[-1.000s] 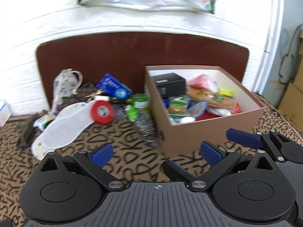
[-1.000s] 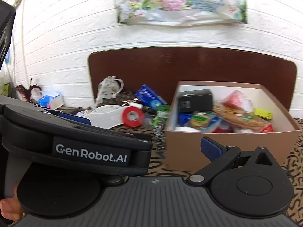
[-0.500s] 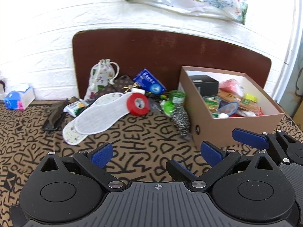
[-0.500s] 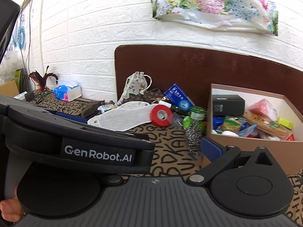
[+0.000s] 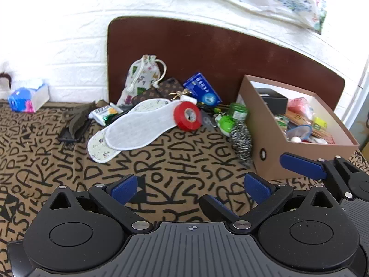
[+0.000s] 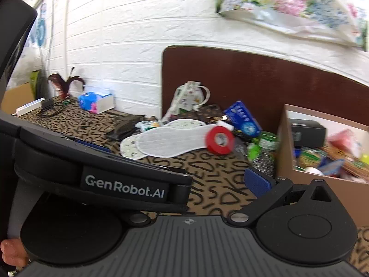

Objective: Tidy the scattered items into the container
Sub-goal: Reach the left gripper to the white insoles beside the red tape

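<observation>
Both views are swinging left, pushing the box [image 5: 265,124] rightward.
Left gripper [image 5: 191,187] fingers are spread, empty; right gripper [image 6: 233,173] fingers are spread too.

Open patterned desk [image 5: 175,161] between the left tool [image 5: 191,185] and the clutter — bare, passable. Beyond it a band of obstacles: white insoles [image 5: 136,127], red tape roll [image 5: 187,116] touching them, steel scourer [image 5: 241,138] just beside the cardboard box [image 5: 265,138] wall. Box top open, interior crowded. Right tool [image 5: 302,162] sits in front of the box. Brown board [image 5: 207,53] and brick wall [image 5: 57,34] close the rear.
</observation>
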`<state>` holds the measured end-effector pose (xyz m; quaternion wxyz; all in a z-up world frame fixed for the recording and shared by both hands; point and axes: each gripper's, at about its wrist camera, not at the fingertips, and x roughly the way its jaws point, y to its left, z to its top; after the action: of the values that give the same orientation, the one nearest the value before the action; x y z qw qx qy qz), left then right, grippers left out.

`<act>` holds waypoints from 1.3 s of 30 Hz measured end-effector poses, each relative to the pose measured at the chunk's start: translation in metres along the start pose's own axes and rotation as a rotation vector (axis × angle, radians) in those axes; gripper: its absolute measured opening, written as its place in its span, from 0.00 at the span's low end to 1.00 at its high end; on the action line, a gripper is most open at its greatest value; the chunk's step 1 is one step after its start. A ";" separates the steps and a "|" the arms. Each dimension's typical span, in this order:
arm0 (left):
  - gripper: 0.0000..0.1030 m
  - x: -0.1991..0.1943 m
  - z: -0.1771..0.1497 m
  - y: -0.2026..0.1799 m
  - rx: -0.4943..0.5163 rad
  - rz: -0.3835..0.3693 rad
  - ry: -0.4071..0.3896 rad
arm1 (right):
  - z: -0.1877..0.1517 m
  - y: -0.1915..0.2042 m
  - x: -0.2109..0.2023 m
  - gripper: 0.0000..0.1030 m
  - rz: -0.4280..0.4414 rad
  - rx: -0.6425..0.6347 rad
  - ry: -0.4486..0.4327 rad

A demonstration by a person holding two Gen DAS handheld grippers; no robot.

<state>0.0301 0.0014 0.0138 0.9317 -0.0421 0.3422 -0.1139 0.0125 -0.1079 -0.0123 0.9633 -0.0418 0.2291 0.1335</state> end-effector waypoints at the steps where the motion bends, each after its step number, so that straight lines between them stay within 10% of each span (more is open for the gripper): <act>1: 1.00 0.003 0.000 0.005 -0.008 0.001 0.002 | 0.000 0.000 0.005 1.00 0.012 0.000 0.000; 17: 1.00 0.057 0.016 0.102 -0.195 0.008 0.053 | 0.000 0.024 0.103 0.99 0.000 -0.108 0.063; 35: 1.00 0.155 0.059 0.146 -0.105 0.091 0.130 | -0.004 0.015 0.179 0.99 0.042 -0.027 0.156; 39: 0.86 0.167 0.063 0.146 -0.087 0.067 0.154 | -0.005 0.017 0.192 0.99 0.054 -0.036 0.163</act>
<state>0.2207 0.1028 -0.0660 0.9032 -0.0622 0.4186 -0.0708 0.1711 -0.0467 -0.1044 0.9365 -0.0635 0.3056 0.1597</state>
